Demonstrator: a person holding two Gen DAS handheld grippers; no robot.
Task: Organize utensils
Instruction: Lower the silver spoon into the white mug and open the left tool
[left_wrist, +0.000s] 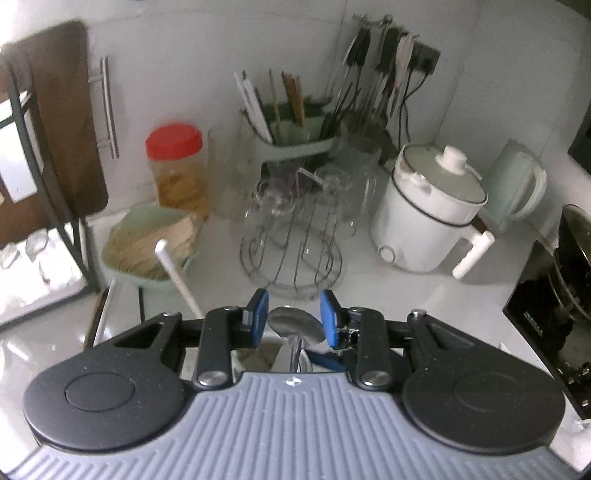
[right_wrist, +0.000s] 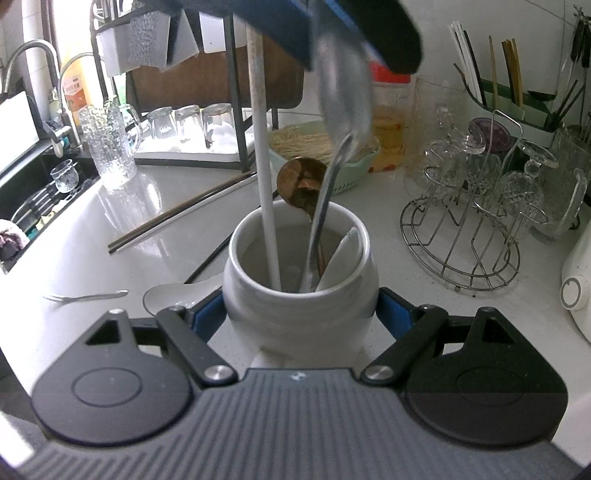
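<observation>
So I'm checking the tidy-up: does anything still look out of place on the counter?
Yes. A fork, a white spoon and chopsticks lie loose on the counter left of the white holder, not standing in it.

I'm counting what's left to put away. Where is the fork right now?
In the right wrist view the fork lies flat on the white countertop at lower left, just left of the white ceramic spoon beside the white jar.

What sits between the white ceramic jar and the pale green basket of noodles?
In the right wrist view, a round bronze spoon bowl above the jar's rim.
</observation>
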